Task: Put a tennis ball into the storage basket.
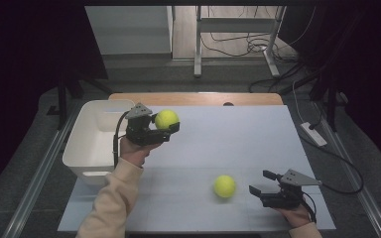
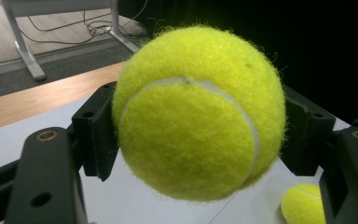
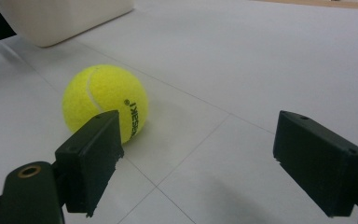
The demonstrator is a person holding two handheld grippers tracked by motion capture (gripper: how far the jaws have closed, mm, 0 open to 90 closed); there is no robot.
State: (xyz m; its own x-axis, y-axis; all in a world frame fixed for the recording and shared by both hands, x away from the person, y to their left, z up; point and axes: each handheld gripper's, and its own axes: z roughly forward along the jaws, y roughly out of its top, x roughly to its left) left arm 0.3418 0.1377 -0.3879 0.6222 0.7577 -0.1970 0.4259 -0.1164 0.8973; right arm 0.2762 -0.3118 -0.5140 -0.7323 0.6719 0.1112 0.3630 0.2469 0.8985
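My left gripper (image 1: pixel 171 125) is shut on a yellow tennis ball (image 1: pixel 166 119), held above the table just right of the white bin (image 1: pixel 87 148). In the left gripper view that ball (image 2: pixel 198 112) sits squeezed between both black jaws. A second tennis ball (image 1: pixel 224 186) lies on the white table (image 1: pixel 238 134) near the front, and shows low at the right of the left gripper view (image 2: pixel 303 205). My right gripper (image 1: pixel 260 182) rests open near the front right, its jaws pointing left toward that ball. The ball (image 3: pixel 105 102) lies ahead of the left jaw, outside the gap of the right gripper (image 3: pixel 198 154).
The white bin stands at the table's left edge, its corner showing (image 3: pixel 60 18) in the right gripper view. Beyond the table's wooden far edge (image 1: pixel 196 98) are desk legs and cables on the floor. A white power strip (image 1: pixel 313 134) lies right of the table.
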